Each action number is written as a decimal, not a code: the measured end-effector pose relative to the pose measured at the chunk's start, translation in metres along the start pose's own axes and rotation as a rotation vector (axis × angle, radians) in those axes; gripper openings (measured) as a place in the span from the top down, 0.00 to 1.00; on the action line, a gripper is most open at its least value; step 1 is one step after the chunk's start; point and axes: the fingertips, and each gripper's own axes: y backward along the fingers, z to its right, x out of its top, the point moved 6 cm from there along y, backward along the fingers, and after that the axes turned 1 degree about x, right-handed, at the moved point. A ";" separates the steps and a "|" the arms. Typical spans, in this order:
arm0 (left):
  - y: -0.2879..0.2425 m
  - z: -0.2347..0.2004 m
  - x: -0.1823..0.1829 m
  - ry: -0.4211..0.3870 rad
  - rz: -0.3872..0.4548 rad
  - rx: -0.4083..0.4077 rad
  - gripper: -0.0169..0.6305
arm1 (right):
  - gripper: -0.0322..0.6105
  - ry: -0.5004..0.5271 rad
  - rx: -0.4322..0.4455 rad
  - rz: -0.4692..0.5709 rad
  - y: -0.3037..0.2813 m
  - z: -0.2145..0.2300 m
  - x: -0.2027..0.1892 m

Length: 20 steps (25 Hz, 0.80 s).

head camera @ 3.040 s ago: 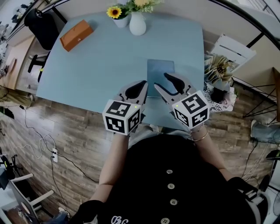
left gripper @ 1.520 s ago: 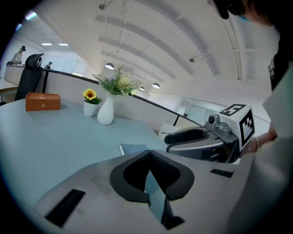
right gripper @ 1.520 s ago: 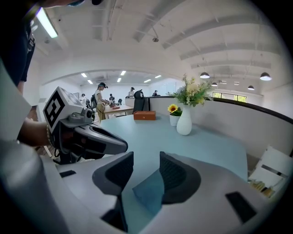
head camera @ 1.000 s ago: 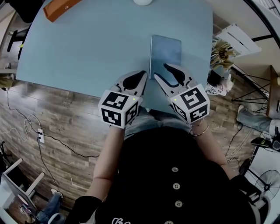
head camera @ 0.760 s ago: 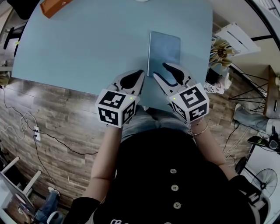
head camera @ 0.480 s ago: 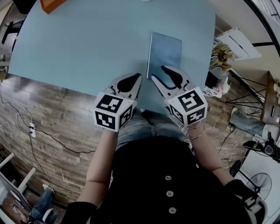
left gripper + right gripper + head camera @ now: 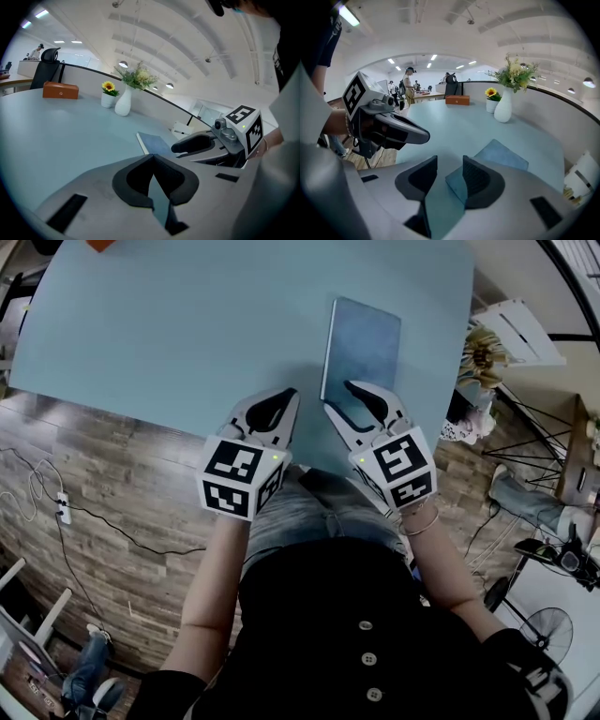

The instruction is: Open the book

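The book (image 7: 361, 338) lies shut and flat on the pale blue tabletop (image 7: 187, 324), over toward the person's right and close to the near edge, its long side running away from them. The right tongs (image 7: 339, 399) are at its near left corner, spread moderately wide. The right gripper view shows that corner sitting in the gap between the jaws and close against one pad, though from this angle I can't say whether the pad actually touches the cover or only hovers over it. The left tongs (image 7: 286, 399) are pressed together at the tips with nothing between them, held just beside the book's left edge and above bare tabletop. What worries me is the bite: if the right tongs close over the whole thickness rather than the cover alone, the book would likely come up as one block instead of opening. The surface looks smooth too, and nothing pins the book down — a nudge from a jaw could slide or turn it toward the near edge. Farther back, well clear of all this, stand a white vase (image 7: 123, 105) of flowers and an orange box (image 7: 61, 90).
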 end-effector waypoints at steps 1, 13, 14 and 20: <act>0.000 -0.001 -0.001 0.003 -0.002 0.002 0.95 | 0.71 0.000 0.005 -0.004 -0.002 -0.001 -0.002; -0.004 -0.011 -0.026 0.026 -0.068 -0.053 0.95 | 0.72 0.014 -0.029 -0.081 -0.026 -0.005 -0.022; -0.005 -0.012 -0.028 0.030 -0.070 -0.055 0.95 | 0.72 0.012 -0.034 -0.085 -0.028 -0.004 -0.024; -0.011 -0.015 -0.038 0.049 -0.093 -0.071 0.95 | 0.75 0.020 -0.061 -0.113 -0.037 -0.003 -0.032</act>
